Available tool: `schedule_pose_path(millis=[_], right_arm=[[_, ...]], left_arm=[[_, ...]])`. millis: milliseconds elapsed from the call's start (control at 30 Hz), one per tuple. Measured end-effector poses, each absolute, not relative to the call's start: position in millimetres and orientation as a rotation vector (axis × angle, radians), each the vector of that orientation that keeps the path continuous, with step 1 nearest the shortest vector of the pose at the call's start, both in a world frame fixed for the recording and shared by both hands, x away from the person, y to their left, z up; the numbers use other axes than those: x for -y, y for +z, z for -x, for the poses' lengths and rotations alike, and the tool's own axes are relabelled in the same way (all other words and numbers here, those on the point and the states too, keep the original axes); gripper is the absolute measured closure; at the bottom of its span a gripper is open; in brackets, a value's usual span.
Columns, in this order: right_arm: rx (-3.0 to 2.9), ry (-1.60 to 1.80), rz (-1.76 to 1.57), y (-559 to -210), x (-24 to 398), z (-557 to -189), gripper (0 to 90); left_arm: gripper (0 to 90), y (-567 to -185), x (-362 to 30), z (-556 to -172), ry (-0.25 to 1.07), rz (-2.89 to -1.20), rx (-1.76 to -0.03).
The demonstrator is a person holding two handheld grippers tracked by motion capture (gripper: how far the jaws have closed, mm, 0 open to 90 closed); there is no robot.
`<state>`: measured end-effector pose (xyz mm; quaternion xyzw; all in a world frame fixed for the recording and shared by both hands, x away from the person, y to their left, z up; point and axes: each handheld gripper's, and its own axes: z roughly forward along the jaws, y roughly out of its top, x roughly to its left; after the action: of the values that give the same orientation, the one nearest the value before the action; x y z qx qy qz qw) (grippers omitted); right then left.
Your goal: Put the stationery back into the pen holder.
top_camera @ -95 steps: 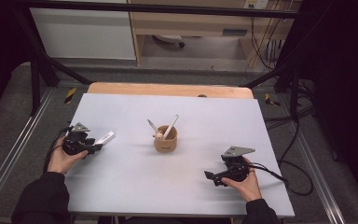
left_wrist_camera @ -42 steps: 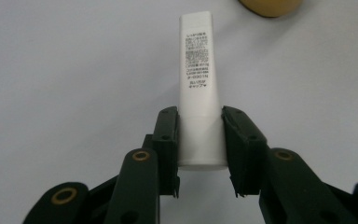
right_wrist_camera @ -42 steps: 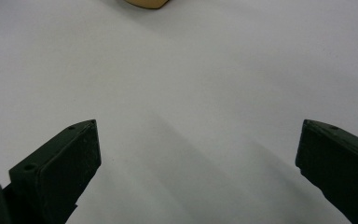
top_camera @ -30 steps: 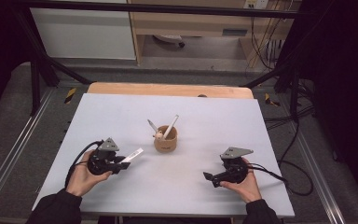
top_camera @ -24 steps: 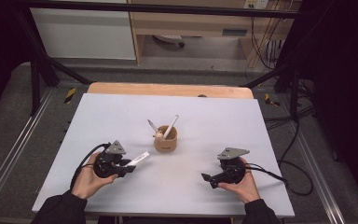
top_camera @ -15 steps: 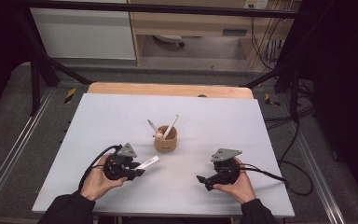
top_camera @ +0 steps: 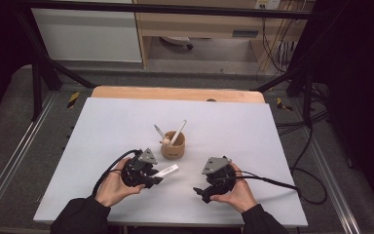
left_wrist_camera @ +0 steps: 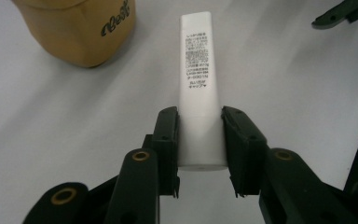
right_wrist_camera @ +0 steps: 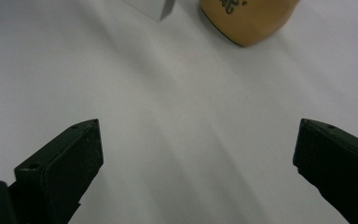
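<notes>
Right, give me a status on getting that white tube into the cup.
Done: the left gripper is shut on the white tube, and two other items already stand in the tan cup. In hand: the tube sits level, just beside the cup. Left: tip it up and drop it in. The right gripper is open, holding nothing.
</notes>
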<state>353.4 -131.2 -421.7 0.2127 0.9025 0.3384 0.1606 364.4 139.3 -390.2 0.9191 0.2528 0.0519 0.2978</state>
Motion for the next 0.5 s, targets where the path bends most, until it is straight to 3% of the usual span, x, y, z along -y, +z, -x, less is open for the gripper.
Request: schedule_pose_path(millis=[500], right_arm=[[-2.582,0.822,-0.316,-407,104,-346,6.1]], left_arm=[[67.1,-377,-113,-367,0.118,-2.521,-0.600]])
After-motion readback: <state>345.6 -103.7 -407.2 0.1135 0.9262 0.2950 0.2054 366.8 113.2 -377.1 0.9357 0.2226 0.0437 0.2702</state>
